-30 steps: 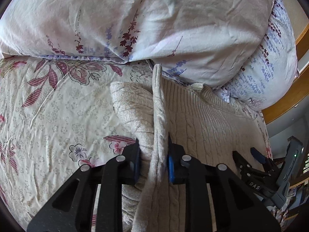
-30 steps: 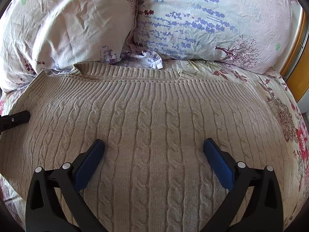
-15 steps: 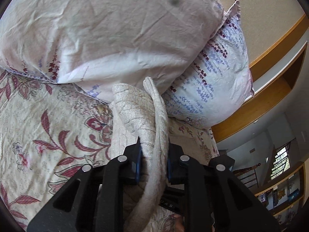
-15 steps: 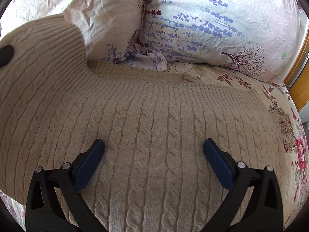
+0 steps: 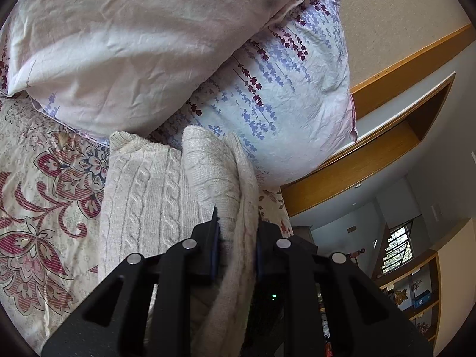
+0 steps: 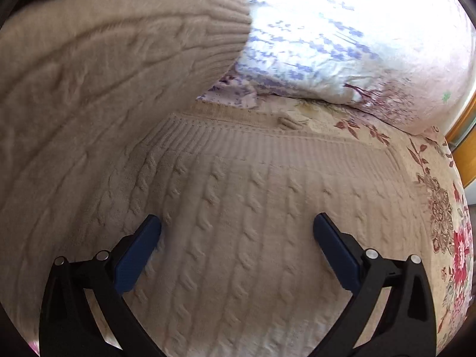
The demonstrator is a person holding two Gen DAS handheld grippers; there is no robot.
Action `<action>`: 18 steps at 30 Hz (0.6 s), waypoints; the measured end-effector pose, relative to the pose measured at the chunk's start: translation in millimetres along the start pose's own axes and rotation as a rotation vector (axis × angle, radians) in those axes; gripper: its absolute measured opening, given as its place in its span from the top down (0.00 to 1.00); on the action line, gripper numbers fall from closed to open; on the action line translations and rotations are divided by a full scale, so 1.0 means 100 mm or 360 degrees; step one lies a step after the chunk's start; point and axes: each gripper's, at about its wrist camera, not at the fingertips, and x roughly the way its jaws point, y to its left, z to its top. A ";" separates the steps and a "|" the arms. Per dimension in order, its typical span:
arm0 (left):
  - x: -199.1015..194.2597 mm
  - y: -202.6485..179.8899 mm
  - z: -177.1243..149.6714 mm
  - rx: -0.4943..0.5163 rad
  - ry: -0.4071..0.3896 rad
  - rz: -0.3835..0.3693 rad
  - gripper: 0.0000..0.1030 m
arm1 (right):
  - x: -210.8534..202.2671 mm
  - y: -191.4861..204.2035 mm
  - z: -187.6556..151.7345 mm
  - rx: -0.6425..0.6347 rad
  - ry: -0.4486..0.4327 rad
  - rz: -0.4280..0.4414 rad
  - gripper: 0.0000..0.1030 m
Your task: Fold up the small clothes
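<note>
A beige cable-knit sweater (image 6: 255,208) lies spread on the bed. My left gripper (image 5: 237,232) is shut on the sweater's edge (image 5: 235,184), a thick fold of knit standing up between its blue pads. In the right wrist view that lifted side (image 6: 113,59) curls high over the flat part from the upper left. My right gripper (image 6: 236,229) hovers just above the flat knit, jaws wide open with nothing between them. The ribbed hem (image 6: 267,139) runs across the far side, toward the pillows.
Two floral pillows (image 5: 142,47) (image 5: 282,89) lean at the head of the bed, just beyond the sweater. A flowered bedsheet (image 5: 44,193) shows to the left and right (image 6: 440,208) of the knit. A wooden headboard (image 5: 372,154) and shelves stand past the bed's right side.
The left gripper has risen and swung rightward, carrying the sweater's edge up and over the flat part. The right gripper has stayed in place, open.
</note>
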 end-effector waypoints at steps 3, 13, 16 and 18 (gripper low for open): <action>0.09 -0.08 -0.04 0.0004 0.0012 -0.0019 0.83 | -0.13 -0.27 -0.09 0.0062 -0.0018 0.0033 0.01; 0.83 -0.39 -0.29 -0.0018 0.0174 -0.0155 0.83 | -0.60 -0.99 -0.77 0.0187 -0.0153 -0.0231 0.01; 1.08 -0.45 -0.42 -0.0016 0.0225 -0.0153 0.83 | -0.70 -1.24 -0.91 0.0263 -0.0180 -0.0252 0.01; 1.24 -0.46 -0.49 -0.0008 0.0247 -0.0121 0.83 | -0.76 -1.37 -0.98 0.0304 -0.0199 -0.0261 0.01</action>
